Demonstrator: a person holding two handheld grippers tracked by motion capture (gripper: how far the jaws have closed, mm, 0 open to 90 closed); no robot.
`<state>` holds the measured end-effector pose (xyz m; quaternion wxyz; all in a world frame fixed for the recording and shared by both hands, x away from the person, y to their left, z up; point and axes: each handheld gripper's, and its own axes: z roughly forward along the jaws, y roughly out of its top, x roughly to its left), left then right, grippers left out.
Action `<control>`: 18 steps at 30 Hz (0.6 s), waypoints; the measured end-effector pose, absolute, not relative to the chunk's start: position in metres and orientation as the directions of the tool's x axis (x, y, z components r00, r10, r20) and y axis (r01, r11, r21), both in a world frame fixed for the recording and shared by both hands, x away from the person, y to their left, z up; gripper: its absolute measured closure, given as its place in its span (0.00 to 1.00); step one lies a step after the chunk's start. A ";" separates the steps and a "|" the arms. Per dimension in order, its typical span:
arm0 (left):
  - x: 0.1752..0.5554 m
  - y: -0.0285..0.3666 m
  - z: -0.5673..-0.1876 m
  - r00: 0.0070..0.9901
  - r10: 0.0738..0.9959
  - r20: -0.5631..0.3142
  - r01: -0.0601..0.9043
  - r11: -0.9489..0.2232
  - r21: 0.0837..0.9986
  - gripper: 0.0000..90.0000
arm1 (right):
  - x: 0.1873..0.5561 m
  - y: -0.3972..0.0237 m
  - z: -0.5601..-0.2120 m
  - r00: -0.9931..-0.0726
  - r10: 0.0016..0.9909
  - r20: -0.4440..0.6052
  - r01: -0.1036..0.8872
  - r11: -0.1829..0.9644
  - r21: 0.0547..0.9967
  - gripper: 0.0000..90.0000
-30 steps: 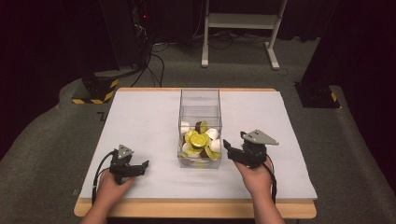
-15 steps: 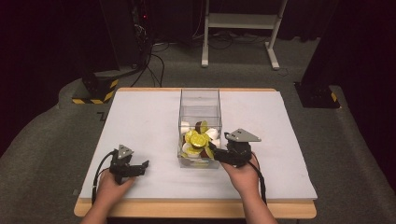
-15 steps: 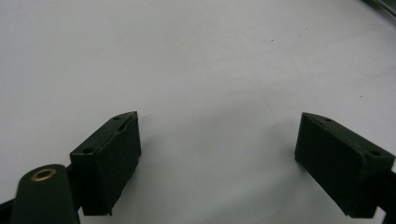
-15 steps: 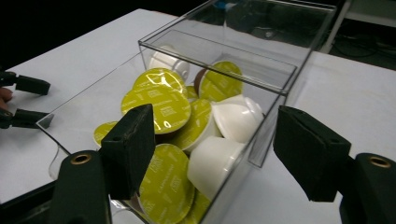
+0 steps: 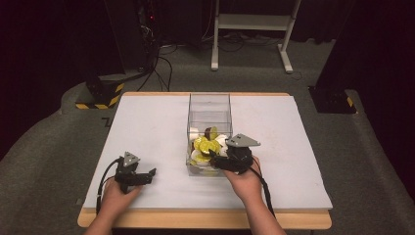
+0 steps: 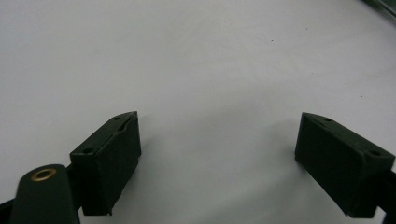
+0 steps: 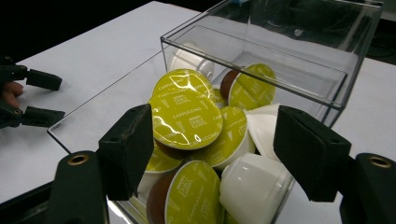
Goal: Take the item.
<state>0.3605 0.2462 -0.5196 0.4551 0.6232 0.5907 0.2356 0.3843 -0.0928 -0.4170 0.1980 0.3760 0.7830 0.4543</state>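
On the white counter (image 5: 147, 127), the right tool (image 5: 226, 161), released, has moved to the capsule box (image 5: 209, 105), likely to pick, while the left tool (image 5: 142, 176) rests released.

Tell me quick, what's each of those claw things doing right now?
Left gripper: open, holding nothing, above the bare white table.
Right gripper: open, holding nothing, jaws at the coffee capsules in the clear box.

My workplace: a lab recording bay

I sit at a white-topped table (image 5: 147, 127) amid black curtains (image 5: 44, 58), grey carpet (image 5: 44, 161), floor cables (image 5: 161, 63) and hazard-striped stand bases (image 5: 100, 98).
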 end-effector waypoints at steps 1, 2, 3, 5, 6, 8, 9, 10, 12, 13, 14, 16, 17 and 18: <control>0.361 0.246 -0.520 0.190 0.951 -0.245 0.522 0.113 0.846 0.16 | 0.385 -0.091 -0.417 -0.639 0.769 0.035 0.414 0.305 0.858 0.32; 0.360 0.246 -0.519 0.192 0.951 -0.242 0.523 0.110 0.845 0.16 | 0.386 -0.090 -0.417 -0.640 0.768 0.033 0.413 0.307 0.858 0.32; 0.361 0.246 -0.520 0.191 0.951 -0.244 0.522 0.112 0.845 0.16 | 0.386 -0.088 -0.418 -0.639 0.768 0.035 0.414 0.306 0.857 0.32; 0.360 0.246 -0.519 0.192 0.951 -0.243 0.523 0.111 0.845 0.16 | 0.388 -0.086 -0.418 -0.642 0.766 0.036 0.416 0.309 0.855 0.31; 0.361 0.246 -0.520 0.190 0.951 -0.246 0.521 0.114 0.846 0.16 | 0.389 -0.084 -0.418 -0.644 0.765 0.033 0.417 0.314 0.853 0.31; 0.360 0.246 -0.519 0.192 0.951 -0.242 0.524 0.109 0.845 0.16 | 0.391 -0.081 -0.418 -0.648 0.761 0.025 0.413 0.324 0.851 0.31; 0.361 0.246 -0.520 0.191 0.951 -0.244 0.522 0.113 0.846 0.16 | 0.391 -0.080 -0.418 -0.650 0.760 0.027 0.415 0.325 0.850 0.31; 0.360 0.246 -0.519 0.192 0.951 -0.243 0.523 0.110 0.845 0.16 | 0.392 -0.079 -0.418 -0.653 0.757 0.029 0.417 0.327 0.848 0.31; 0.361 0.246 -0.520 0.191 0.951 -0.244 0.522 0.113 0.846 0.16 | 0.394 -0.076 -0.419 -0.656 0.754 0.025 0.420 0.338 0.842 0.31; 0.360 0.246 -0.519 0.192 0.951 -0.242 0.523 0.109 0.845 0.16 | 0.395 -0.075 -0.420 -0.658 0.753 0.025 0.421 0.340 0.841 0.31; 0.360 0.246 -0.519 0.192 0.951 -0.242 0.523 0.110 0.845 0.16 | 0.395 -0.074 -0.420 -0.660 0.751 0.025 0.422 0.343 0.839 0.30; 0.360 0.246 -0.519 0.192 0.951 -0.243 0.523 0.111 0.845 0.16 | 0.396 -0.072 -0.421 -0.664 0.747 0.028 0.427 0.349 0.835 0.31; 0.360 0.246 -0.519 0.192 0.951 -0.242 0.523 0.110 0.845 0.16 | 0.397 -0.071 -0.421 -0.667 0.744 0.030 0.427 0.349 0.834 0.31; 0.360 0.246 -0.519 0.192 0.951 -0.242 0.523 0.110 0.845 0.16 | 0.397 -0.070 -0.422 -0.668 0.744 0.027 0.427 0.354 0.832 0.31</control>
